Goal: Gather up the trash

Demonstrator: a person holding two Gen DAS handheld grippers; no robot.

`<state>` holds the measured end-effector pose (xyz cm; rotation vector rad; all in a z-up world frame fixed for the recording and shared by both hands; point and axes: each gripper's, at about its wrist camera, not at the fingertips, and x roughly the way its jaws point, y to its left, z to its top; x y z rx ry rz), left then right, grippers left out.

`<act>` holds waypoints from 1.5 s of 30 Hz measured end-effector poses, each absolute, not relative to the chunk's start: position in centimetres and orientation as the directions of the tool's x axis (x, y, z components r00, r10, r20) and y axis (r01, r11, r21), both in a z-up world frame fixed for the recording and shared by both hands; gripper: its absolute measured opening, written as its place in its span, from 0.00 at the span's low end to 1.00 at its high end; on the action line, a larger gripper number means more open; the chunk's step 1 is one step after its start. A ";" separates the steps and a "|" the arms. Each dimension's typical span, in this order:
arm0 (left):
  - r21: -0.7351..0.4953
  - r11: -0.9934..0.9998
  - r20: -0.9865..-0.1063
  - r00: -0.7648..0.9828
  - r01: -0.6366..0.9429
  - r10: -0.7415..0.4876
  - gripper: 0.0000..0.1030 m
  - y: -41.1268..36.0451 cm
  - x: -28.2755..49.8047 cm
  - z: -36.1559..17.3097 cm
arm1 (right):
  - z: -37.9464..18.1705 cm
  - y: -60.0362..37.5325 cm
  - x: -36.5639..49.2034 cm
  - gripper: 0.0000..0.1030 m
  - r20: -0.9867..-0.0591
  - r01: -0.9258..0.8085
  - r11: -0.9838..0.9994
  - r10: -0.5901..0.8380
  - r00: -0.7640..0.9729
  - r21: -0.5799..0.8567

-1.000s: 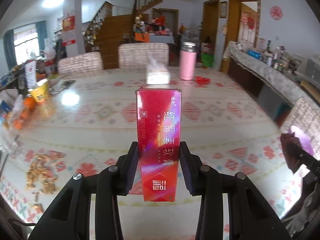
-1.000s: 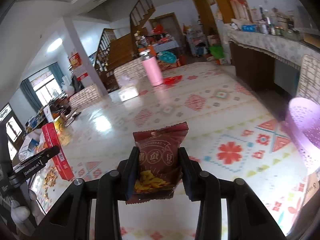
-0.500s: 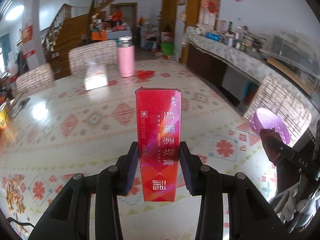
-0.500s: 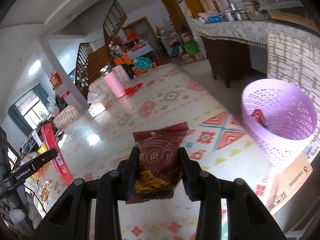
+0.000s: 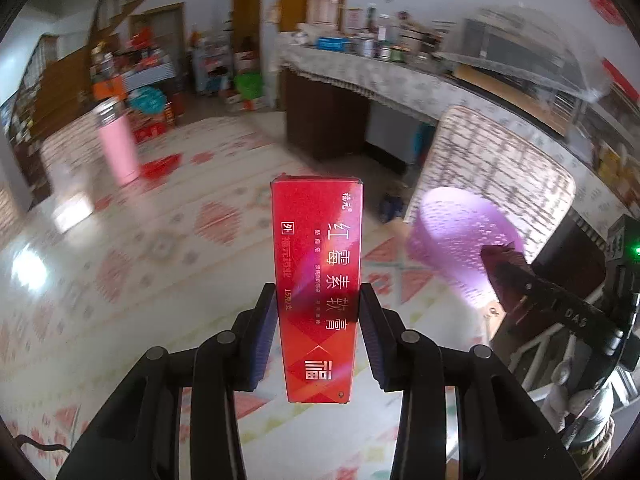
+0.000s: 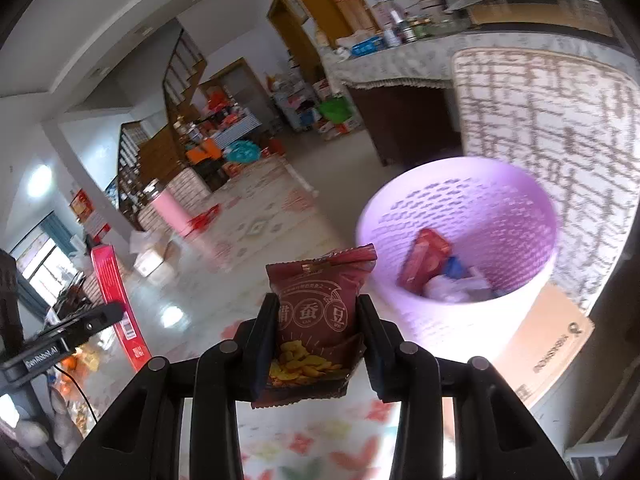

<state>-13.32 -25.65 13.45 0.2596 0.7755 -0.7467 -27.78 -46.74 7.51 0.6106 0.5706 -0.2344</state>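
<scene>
Both tools loaded, lilac basket (image 6: 520,320) ahead.
Your left tool (image 5: 318,336) clamps the upright red carton (image 5: 316,280); your right tool (image 6: 316,340) pinches the snack packet (image 6: 316,320). Basket holds 1 red box (image 6: 424,264) among wrappers.

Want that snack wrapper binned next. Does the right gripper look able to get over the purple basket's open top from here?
Probably yes. The right gripper, shut on the snack packet, faces the purple basket, whose open top shows nothing across it; only trash lies inside.
</scene>
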 end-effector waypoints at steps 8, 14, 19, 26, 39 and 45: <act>-0.047 0.596 -0.704 0.397 0.802 -0.589 0.38 -35.6 -14.0 14.3 | 7.8 -52.5 -29.4 0.41 -0.576 0.441 0.772 -0.120 0.808 0.457; -0.091 0.533 -0.725 0.311 0.841 -0.615 0.38 -41.9 -13.1 13.6 | 7.9 -56.1 -29.5 0.41 -0.584 0.483 0.757 -0.167 0.795 0.440; -0.125 0.490 -0.736 0.251 0.863 -0.629 0.39 -46.9 -12.1 12.3 | 7.8 -58.6 -28.4 0.43 -0.583 0.505 0.749 -0.197 0.789 0.430; -0.164 0.504 -0.731 0.239 0.848 -0.639 0.67 -46.7 -11.6 12.1 | 7.1 -60.7 -27.6 0.59 -0.593 0.556 0.709 -0.240 0.769 0.434; -0.082 0.639 -0.693 0.418 0.765 -0.588 0.77 -36.1 -13.6 12.5 | 6.5 -56.5 -29.7 0.68 -0.577 0.551 0.674 -0.221 0.786 0.492; -0.028 0.682 -0.665 0.496 0.731 -0.559 0.77 -32.6 -15.1 12.4 | 8.0 -52.7 -30.2 0.74 -0.567 0.541 0.715 -0.244 0.787 0.443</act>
